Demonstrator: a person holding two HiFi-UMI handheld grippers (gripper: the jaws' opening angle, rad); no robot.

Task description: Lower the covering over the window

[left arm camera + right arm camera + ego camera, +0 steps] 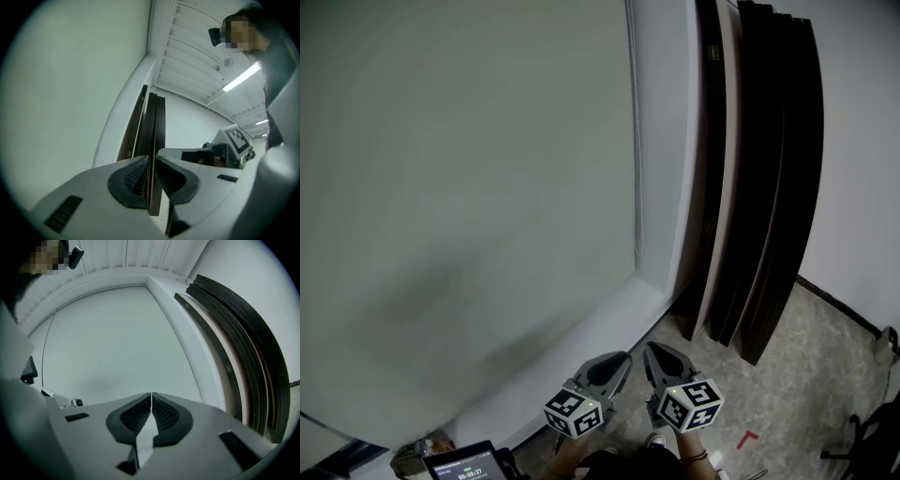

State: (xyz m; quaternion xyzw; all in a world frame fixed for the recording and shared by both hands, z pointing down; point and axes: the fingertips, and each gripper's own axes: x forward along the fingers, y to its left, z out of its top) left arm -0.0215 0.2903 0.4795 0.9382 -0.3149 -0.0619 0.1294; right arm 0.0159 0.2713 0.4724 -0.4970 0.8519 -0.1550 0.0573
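A pale covering [459,187] hangs flat over the whole window and reaches down to the white sill [609,323]. A thin pull cord [635,169] runs down its right edge. Both grippers sit low in the head view, side by side, well below the cord and touching nothing. My left gripper [622,360] shows a narrow slit between its pads [152,161] with nothing in it. My right gripper [652,351] has its pads pressed together at the tips [151,397] and is empty. The covering [117,343] fills the right gripper view.
Several dark boards [769,187] lean upright against the wall right of the window, standing on a speckled floor [816,356]. A small screen device [461,462] is at the bottom left. A red floor mark [748,438] and a chair base [862,436] lie to the right.
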